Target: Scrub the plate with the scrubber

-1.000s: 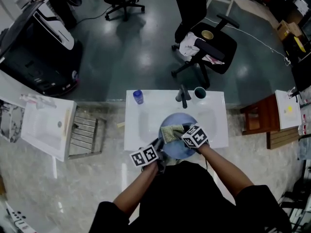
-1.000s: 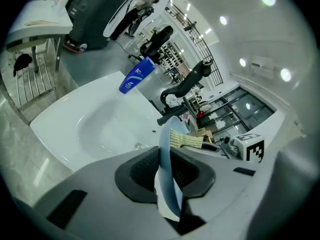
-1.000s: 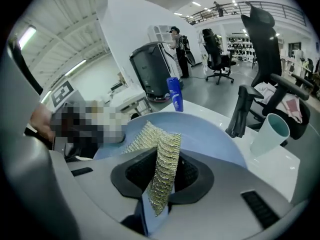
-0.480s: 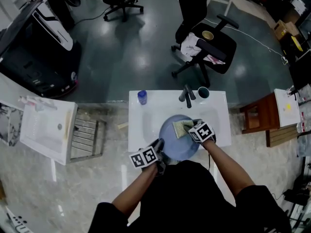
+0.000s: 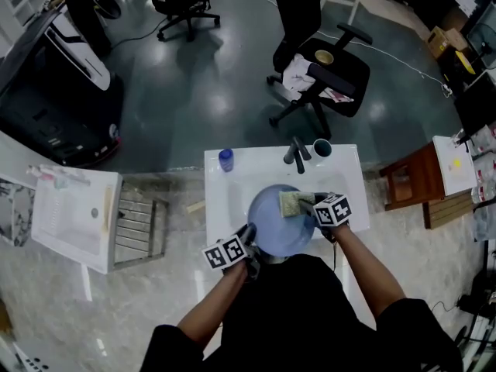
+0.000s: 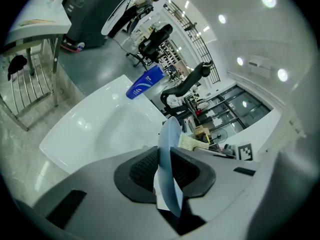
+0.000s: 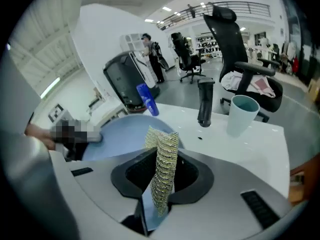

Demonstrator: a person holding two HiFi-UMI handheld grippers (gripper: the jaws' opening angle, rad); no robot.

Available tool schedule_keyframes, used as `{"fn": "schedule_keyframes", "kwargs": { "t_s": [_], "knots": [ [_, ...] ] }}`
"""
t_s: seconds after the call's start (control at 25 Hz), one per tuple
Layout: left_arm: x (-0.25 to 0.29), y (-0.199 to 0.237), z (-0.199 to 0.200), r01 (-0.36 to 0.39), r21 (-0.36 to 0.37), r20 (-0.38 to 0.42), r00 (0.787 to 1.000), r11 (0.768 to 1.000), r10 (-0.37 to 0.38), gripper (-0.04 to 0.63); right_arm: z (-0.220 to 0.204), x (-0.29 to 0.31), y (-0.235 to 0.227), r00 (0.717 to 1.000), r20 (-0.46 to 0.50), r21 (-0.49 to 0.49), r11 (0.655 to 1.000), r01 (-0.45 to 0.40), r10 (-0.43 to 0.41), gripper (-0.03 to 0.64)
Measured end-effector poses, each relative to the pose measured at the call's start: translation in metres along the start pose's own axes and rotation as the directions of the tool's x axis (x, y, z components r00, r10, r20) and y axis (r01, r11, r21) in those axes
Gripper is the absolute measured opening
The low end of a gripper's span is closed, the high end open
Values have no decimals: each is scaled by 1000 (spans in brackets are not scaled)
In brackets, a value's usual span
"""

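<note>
Plate (image 5: 280, 223) is held over the sink (image 5: 225, 188), its near-left rim clamped in the left gripper (image 5: 249, 237). Scrubber (image 5: 291, 202) is pinched in the right gripper (image 5: 308, 206) at the plate's far-right part. The remaining face lies left and near.

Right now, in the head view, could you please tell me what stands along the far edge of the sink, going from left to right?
blue bottle → black tap → cup
</note>
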State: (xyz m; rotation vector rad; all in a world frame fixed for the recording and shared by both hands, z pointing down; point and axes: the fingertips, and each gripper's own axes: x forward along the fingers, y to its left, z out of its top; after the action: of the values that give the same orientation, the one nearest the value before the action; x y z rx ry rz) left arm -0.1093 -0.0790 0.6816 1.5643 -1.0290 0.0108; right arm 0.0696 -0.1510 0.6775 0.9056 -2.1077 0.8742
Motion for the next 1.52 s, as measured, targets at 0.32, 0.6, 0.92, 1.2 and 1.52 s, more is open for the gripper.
{"fn": "schedule_keyframes", "kwargs": {
  "t_s": [0.32, 0.6, 0.92, 1.2, 1.52],
  "knots": [
    [2, 10, 18, -11, 11, 20, 1000, 1000, 11, 58, 20, -19, 98, 946, 94, 121, 940, -319, 309, 66],
    [-3, 9, 25, 9, -3, 22, 1000, 1000, -8, 57, -13, 24, 114, 943, -42, 120, 938, -324, 331, 66],
    [2, 16, 25, 17, -27, 6, 1000, 1000, -17, 58, -34, 43, 95, 957, -189, -16, 974, -226, 219, 71],
    [7, 22, 32, 15, -21, -6, 1000, 1000, -15, 60, -44, 43, 46, 963, -260, -104, 990, -98, 68, 71],
    [24, 22, 32, 5, 0, -53, 999, 1000, -5, 63, -44, 41, -15, 964, -239, -105, 990, 90, -113, 72]
  ]
}}
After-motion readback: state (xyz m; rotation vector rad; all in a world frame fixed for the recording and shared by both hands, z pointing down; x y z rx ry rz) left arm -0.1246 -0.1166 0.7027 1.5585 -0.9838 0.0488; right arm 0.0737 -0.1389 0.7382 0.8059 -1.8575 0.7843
